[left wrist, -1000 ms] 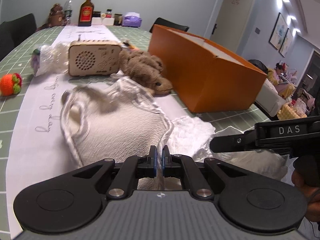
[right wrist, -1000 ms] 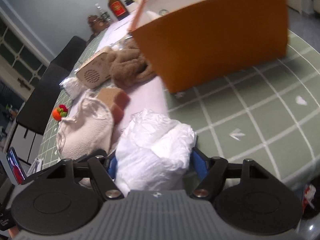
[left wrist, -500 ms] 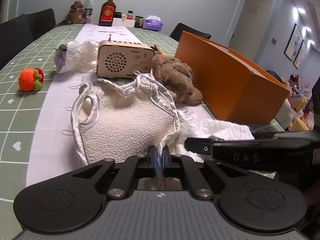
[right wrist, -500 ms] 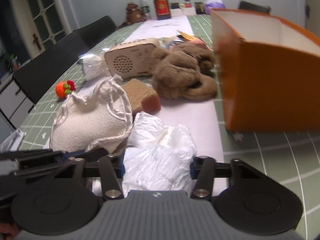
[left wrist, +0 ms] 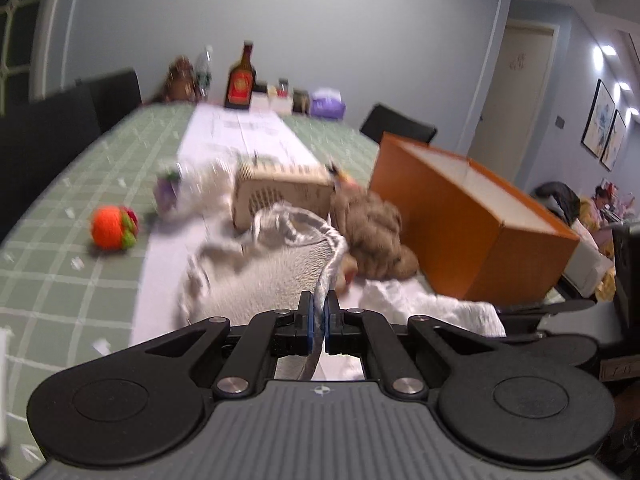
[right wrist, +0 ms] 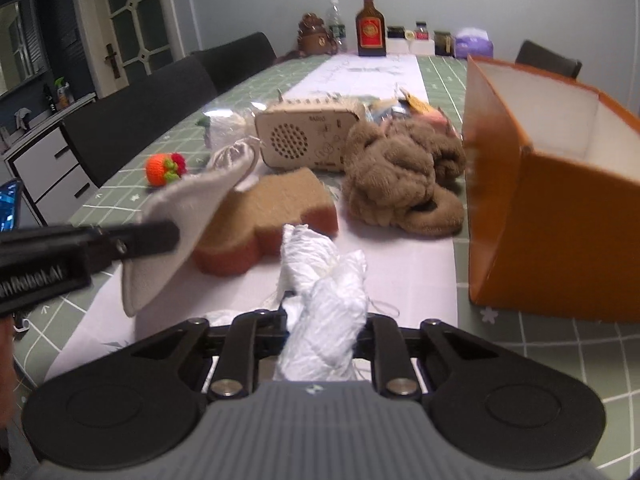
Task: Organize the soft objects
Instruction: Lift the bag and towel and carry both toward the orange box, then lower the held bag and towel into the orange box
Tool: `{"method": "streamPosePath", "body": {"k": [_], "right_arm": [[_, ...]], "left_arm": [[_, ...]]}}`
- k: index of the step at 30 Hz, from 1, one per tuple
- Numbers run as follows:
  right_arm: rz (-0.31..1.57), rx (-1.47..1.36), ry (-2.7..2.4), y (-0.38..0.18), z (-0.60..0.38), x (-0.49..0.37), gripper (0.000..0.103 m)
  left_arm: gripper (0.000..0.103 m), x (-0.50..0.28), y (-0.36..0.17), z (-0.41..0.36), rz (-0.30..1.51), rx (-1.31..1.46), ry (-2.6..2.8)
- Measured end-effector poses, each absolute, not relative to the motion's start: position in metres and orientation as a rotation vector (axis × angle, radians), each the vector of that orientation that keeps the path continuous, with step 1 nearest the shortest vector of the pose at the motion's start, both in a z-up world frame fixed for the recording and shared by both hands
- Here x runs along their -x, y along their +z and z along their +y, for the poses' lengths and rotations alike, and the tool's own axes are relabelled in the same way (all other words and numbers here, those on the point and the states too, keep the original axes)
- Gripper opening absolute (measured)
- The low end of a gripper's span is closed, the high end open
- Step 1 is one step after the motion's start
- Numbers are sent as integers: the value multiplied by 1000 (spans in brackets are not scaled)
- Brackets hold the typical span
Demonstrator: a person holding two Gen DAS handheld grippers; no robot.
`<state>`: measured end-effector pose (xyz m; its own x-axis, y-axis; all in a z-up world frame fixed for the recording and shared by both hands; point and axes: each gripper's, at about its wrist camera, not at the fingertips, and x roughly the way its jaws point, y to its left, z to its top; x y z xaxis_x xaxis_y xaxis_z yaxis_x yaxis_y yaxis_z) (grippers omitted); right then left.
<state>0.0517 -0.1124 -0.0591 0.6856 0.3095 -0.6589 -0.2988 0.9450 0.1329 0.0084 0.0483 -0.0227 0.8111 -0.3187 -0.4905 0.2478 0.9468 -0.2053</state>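
Table surface (right wrist: pixel 560 364) is covered by a green gridded cloth with a pale runner (right wrist: pixel 408 264) laid down the middle. At far left in the right wrist view, a small orange knitted ball with green and red trim (right wrist: pixel 165 168) is seen resting on the cloth, apart from the other items.

Next, the left gripper (left wrist: pixel 318 322) is seen with its blue pads drawn tightly together, clamped on the satin-edged rim of a cream terry-cloth pouch (left wrist: pixel 264 280). In the right wrist view the pouch (right wrist: pixel 188 216) is held off the runner, hanging from the black fingers that enter from the left. The left wrist view is motion-blurred.

Behind the pouch, a tan-topped, rust-sided sponge block (right wrist: pixel 268 216) is noted lying flat on the runner. Beyond it stands a pale wooden radio-shaped box with a round perforated grille (right wrist: pixel 308 138), with a clear crinkled plastic bag (right wrist: pixel 226 128) just to its left.

At centre, the right gripper (right wrist: pixel 322 328) has just been closing; its jaws are pressed on a crumpled white plastic bag (right wrist: pixel 324 292), which bulges up between them and trails forward onto the runner.

To the right of the sponge, a brown plush toy (right wrist: pixel 400 176) is heaped on the runner, close beside an open orange cardboard box with a white interior (right wrist: pixel 560 216). The box is empty as far as its interior can be seen.

At the far end of the table, a dark bottle with a red label (right wrist: pixel 370 28) is lined up with small jars.
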Motion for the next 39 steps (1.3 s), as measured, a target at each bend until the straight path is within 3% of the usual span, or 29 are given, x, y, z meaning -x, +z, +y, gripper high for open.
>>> {"method": "streamPosePath", "body": {"k": [16, 29, 39], "right_arm": [[534, 86, 403, 17, -114, -44, 17], [420, 159, 317, 67, -155, -58, 17], [434, 206, 190, 88, -216, -100, 17]], "left_arm": [[5, -3, 52, 36, 337, 119, -299], [5, -33, 86, -18, 283, 81, -435], [5, -77, 102, -83, 300, 74, -586]]}}
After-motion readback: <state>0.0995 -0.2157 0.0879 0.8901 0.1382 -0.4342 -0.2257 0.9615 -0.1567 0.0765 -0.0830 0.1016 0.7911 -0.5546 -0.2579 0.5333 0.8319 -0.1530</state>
